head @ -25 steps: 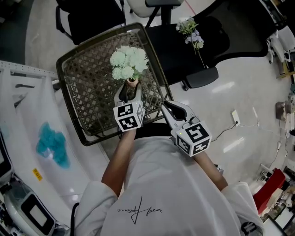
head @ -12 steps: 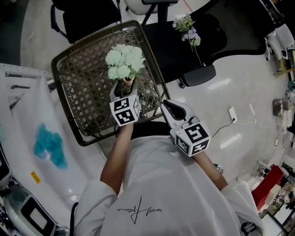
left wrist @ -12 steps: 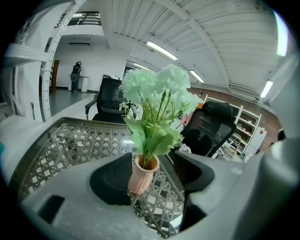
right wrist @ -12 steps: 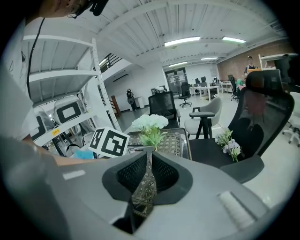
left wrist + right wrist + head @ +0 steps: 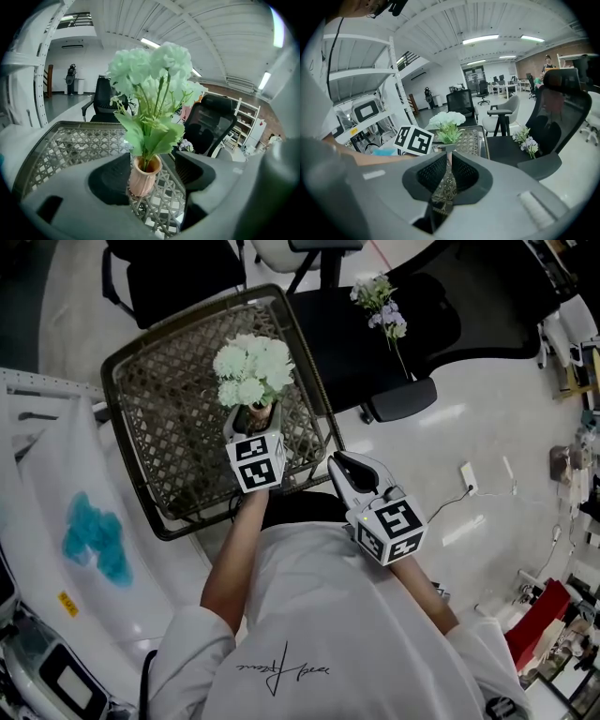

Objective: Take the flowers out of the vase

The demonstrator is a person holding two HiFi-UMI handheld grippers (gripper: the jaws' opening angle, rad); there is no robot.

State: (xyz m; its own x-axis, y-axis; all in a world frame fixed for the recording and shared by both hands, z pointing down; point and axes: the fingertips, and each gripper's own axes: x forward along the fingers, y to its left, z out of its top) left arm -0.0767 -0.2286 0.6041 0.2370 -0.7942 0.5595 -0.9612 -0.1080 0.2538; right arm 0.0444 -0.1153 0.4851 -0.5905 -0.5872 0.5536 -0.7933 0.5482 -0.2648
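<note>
Flanking the vase [image 5: 143, 177] with wide jaws, flowers [image 5: 150, 70] not yet taken out.
The left gripper [image 5: 251, 427] has just been opening its jaws; they stand wide on either side of the small pink vase, not clamping it. The vase is upright on the wicker table [image 5: 159, 399], pale green flowers in it. The right gripper [image 5: 343, 468] hangs beside the table edge, jaws together, holding nothing.

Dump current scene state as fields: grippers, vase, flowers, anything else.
left gripper: open, jaws just been opening, vase between them
right gripper: jaws together, empty, beside woven table corner
vase: upright on woven table
flowers: pale green, in vase
extra: second bunch lying on black chair
</note>
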